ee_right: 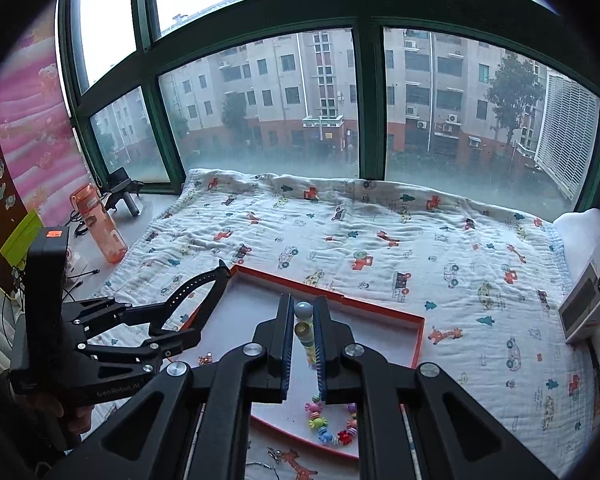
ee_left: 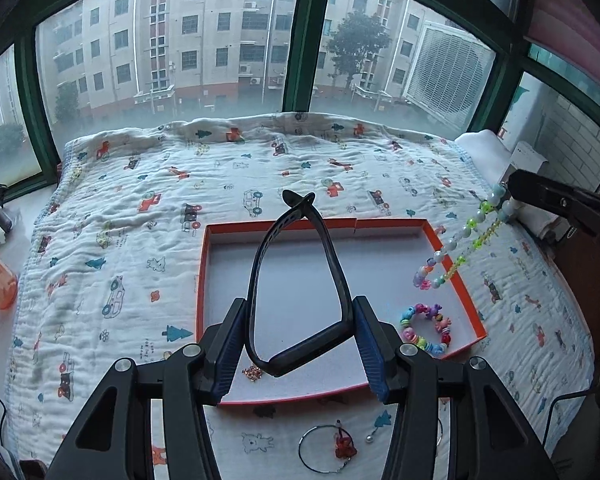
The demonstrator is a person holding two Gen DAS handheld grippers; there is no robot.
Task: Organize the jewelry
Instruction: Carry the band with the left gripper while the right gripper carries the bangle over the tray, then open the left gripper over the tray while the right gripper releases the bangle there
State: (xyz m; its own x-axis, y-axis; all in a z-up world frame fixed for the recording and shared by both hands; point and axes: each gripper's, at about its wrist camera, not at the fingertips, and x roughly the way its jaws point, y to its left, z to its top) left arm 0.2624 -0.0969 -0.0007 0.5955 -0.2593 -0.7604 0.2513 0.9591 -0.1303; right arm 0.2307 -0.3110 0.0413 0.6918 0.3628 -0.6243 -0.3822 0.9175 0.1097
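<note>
An orange-rimmed tray point(ee_left: 452, 254) with a white floor lies on the patterned blanket. My left gripper point(ee_left: 300, 340) is shut on a black watch band point(ee_left: 296, 276), held looped above the tray; it also shows in the right wrist view point(ee_right: 192, 286). My right gripper point(ee_right: 304, 344) is shut on a pastel bead necklace point(ee_right: 303, 326), which hangs over the tray's right side in the left wrist view point(ee_left: 460, 248). A colourful bead bracelet point(ee_left: 426, 330) and a small pink sparkly piece point(ee_left: 254, 371) lie in the tray.
A silver hoop with a red charm point(ee_left: 332, 446) lies on the blanket point(ee_left: 140, 280) in front of the tray. An orange bottle point(ee_right: 100, 224) and cables stand at the left sill. A white device point(ee_right: 588, 300) sits at the right. Windows are behind.
</note>
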